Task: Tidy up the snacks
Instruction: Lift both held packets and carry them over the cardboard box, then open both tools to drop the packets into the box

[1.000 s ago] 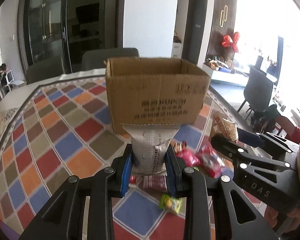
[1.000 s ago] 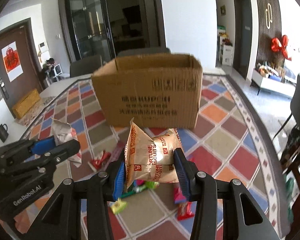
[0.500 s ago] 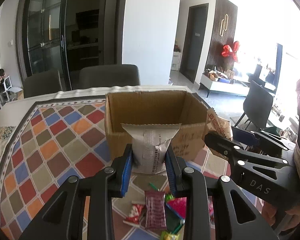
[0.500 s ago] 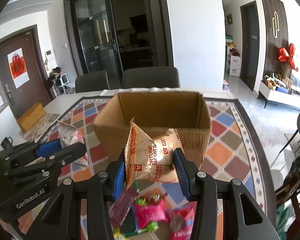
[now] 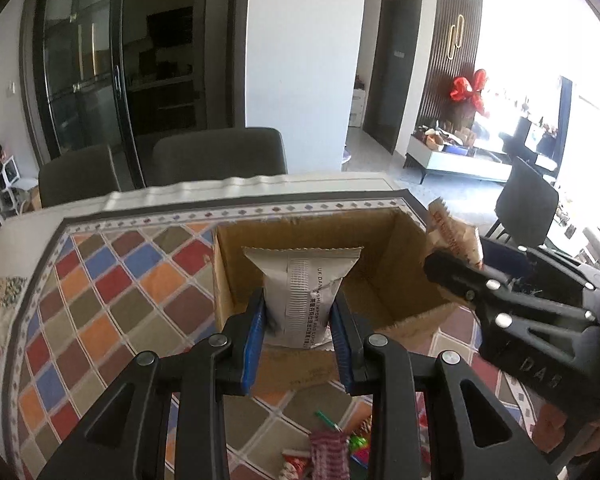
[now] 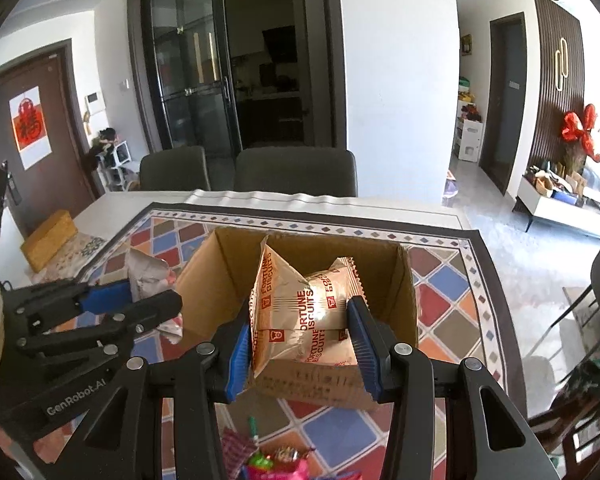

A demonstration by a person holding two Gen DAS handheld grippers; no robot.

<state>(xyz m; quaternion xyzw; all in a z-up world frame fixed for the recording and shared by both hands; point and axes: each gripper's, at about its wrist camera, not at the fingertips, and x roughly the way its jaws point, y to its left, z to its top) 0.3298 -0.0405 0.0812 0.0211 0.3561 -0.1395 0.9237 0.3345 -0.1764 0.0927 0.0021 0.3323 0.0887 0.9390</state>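
Snacks up in the air, both of them: a crinkly silver-white foil packet (image 5: 300, 292) is pinched upright in the left tool (image 5: 298, 340), and a puffy, glossy tan "Fortune Biscuits" pouch (image 6: 300, 312) is squeezed in the right tool (image 6: 300, 344), each hanging over the open brown cardboard box (image 6: 404, 300). That corrugated box sits on a counter (image 5: 28, 216) dressed in a smooth cloth of red, blue, orange and brown diamonds (image 5: 112, 280) with a dark patterned border. Loose, bright little wrappers (image 6: 276, 456) lie scattered on the cloth on the near side of the box. Behind the counter, two dark upholstered chairs (image 6: 296, 170) face us, with black-framed glass doors (image 6: 188, 72), a plain white wall and a glossy pale floor beyond. A red bow (image 6: 578, 128) hangs on the slatted dark panel at the right.
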